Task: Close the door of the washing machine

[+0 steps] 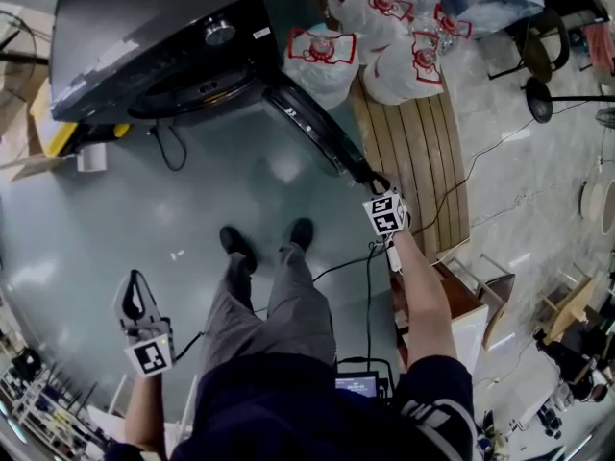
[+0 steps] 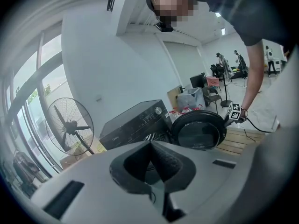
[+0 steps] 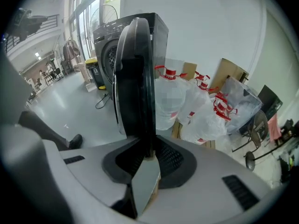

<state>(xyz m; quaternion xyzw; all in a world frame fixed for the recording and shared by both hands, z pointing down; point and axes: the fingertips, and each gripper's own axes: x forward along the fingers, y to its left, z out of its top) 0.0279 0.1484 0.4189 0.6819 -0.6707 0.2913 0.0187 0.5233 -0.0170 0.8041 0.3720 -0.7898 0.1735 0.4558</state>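
R gripper [image 1: 377, 186] has its 2 jaws pinched on the free rim of the door [image 1: 317, 128], which stands swung wide open off the front of the washing machine [image 1: 144, 36], w/ the drum opening dark behind it. L gripper [image 1: 136, 294] hangs low by the person's left leg, well apart from the machine, its 2 jaws pressed together on nothing. To do this bit well, I'd say: grip the rim firm w/o twisting it, swing it in an arc round the hinge rather than shoving straight, and let the wrist turn w/ the door so the pads don't slip. Near the end a flat push on the face prob. beats a pinch, since the latch likely wants a firm press. The door is a thick round black plastic ring w/ a glossy domed window, smooth and slick, so the grip could slide. The machine body is dark, boxy, w/ a shiny knob [image 1: 219, 33]. The floor [image 1: 240, 190] is glossy grey-green. Clear plastic bags [image 1: 384, 27] w/ red ties sit just beside the door, by a slatted wood platform [image 1: 413, 142].
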